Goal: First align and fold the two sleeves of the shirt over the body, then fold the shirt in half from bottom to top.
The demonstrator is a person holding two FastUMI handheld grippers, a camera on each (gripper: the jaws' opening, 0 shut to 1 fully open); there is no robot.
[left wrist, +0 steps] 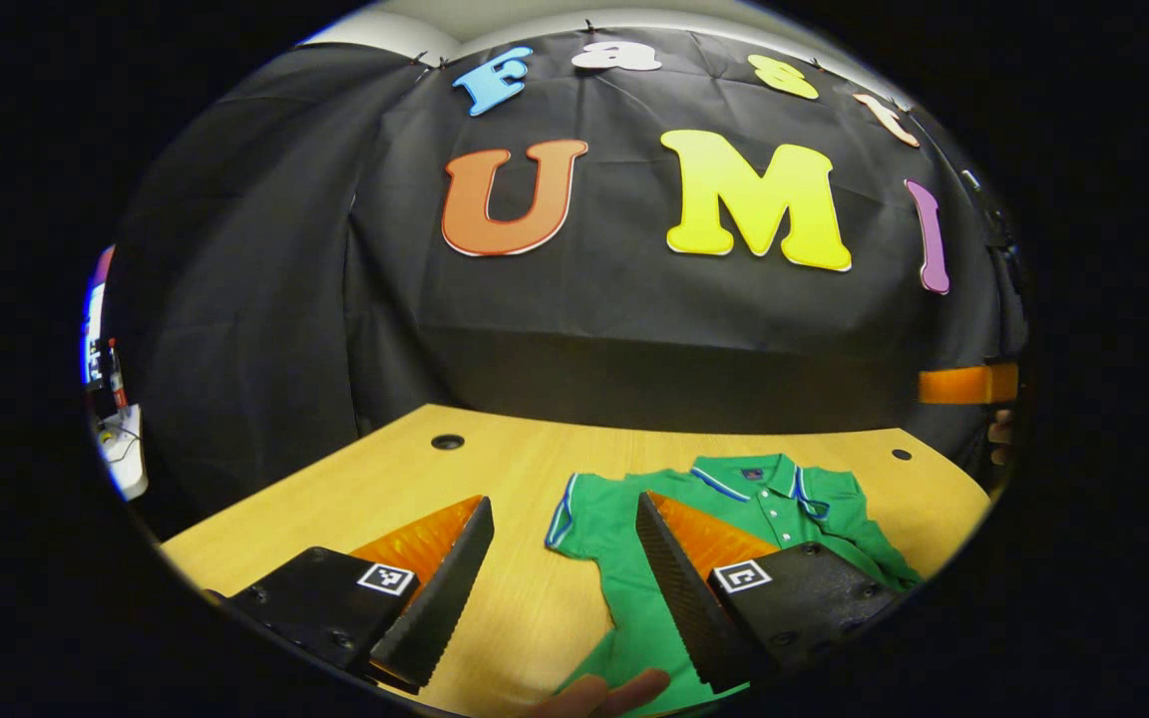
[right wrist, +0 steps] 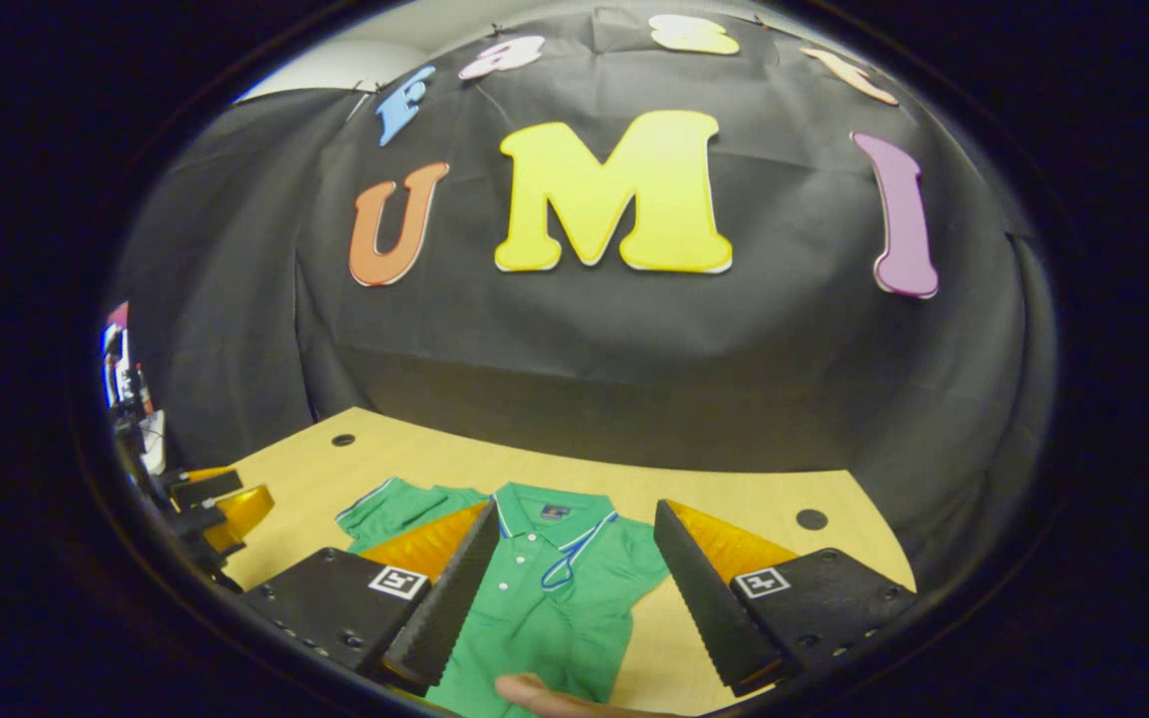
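In the left gripper view, your left gripper (left wrist: 563,519) stands wide open above the table (left wrist: 495,469); the green shirt (left wrist: 784,504) lies flat, mostly behind its right finger. A fingertip (left wrist: 599,693) shows at the bottom edge.

In the right gripper view, your right gripper (right wrist: 573,524) is also wide open, with the shirt (right wrist: 545,598) between its jaws and the collar (right wrist: 555,509) away from you. The other gripper (right wrist: 220,504) is at the far left, partly cut off.

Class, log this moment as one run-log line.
green polo shirt: flat on wooden table, sleeves unfolded | left gripper: open | right gripper: open, above shirt
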